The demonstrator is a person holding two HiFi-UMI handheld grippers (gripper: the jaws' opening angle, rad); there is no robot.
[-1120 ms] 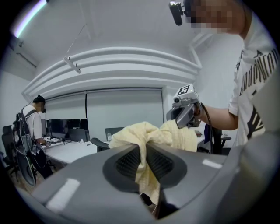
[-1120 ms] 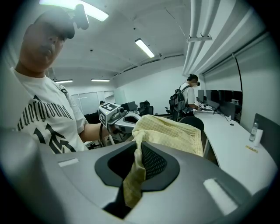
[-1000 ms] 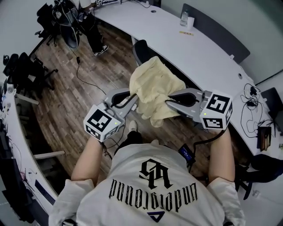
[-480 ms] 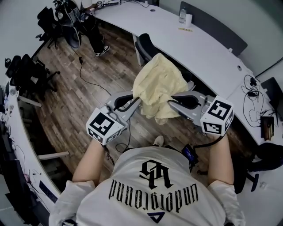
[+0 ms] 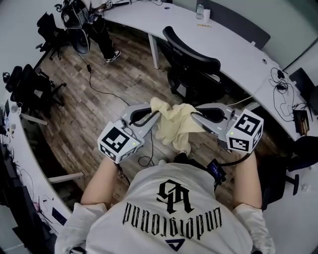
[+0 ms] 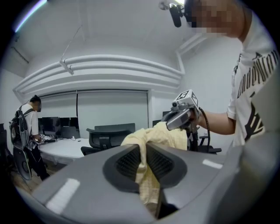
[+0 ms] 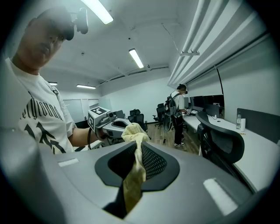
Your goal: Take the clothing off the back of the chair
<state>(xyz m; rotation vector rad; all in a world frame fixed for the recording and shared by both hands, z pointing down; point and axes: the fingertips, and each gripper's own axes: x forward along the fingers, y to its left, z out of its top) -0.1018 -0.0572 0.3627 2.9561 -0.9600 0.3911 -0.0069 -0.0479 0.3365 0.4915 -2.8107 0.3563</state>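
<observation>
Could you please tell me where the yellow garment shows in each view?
Head view: yellow garment at centre, between left gripper and right gripper.
Left gripper view: garment low centre, pinched in the jaws.
Right gripper view: garment low centre, pinched in the jaws.
Shared landmark: black chair.

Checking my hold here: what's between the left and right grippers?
The yellow garment, bunched and hanging between the left gripper and the right gripper, both shut on it. The head view shows this best.

curved white worktop (image 5: 233,54), water bottle (image 5: 200,10) at its far edge, cable tangle (image 5: 278,85) at right end, wood floor (image 5: 99,109), spare black chairs (image 5: 30,85) left, bystander (image 6: 27,131) with backpack
</observation>
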